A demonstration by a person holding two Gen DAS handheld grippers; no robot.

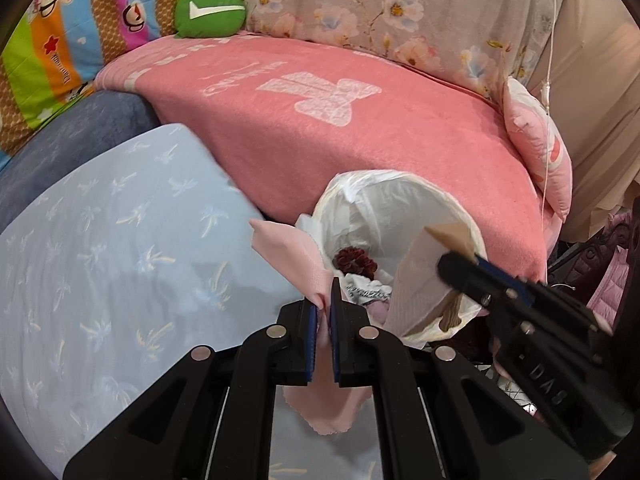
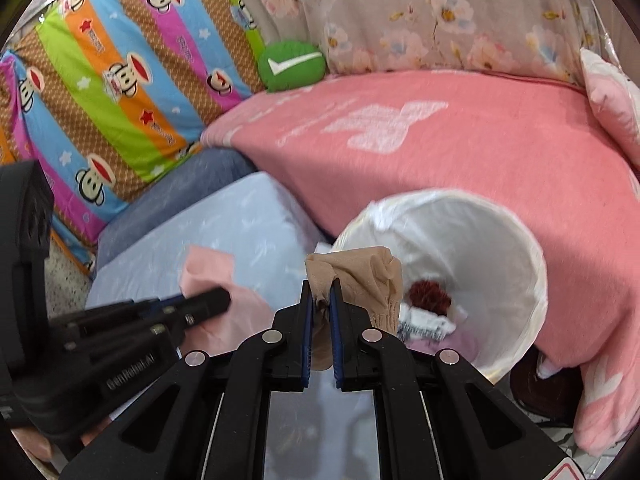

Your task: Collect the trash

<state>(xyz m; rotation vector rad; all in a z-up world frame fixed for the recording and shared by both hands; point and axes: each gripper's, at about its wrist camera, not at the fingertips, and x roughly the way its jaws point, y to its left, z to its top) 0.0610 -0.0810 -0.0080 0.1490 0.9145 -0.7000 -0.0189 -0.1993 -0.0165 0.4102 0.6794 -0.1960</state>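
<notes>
Bedding fills the background: a pink fleece blanket (image 1: 360, 152) lies across the far side, a pale blue pillow with a palm-tree print (image 1: 120, 240) on the near left, and a striped cartoon-monkey quilt (image 2: 120, 80) stands behind at far left beside a round green cushion with a white tick (image 1: 210, 12).

Against the near edge of the blanket sits a round bin lined with a white plastic bag (image 2: 520, 248), its mouth tipped toward the cameras. Inside lie a dark red fuzzy clump (image 2: 430, 296) and some crumpled white scraps.

The left gripper (image 1: 325, 300) is clamped tight on a thin pink cloth (image 1: 288, 252), which hangs from the jaws just left of the bin's rim. The right gripper (image 2: 321, 300) is pinched on a beige nylon stocking (image 2: 360, 276); the stocking bunches above the jaws and drapes toward the right, touching or just overlapping the bin's near-left rim.

Both pieces sit at the left lip of the bin, so the opening lies to the right and a little beyond each tool. The right hand looks nearer the mouth; a short carry rightward should put the stocking over the liner before letting go, with the pink cloth to follow.
</notes>
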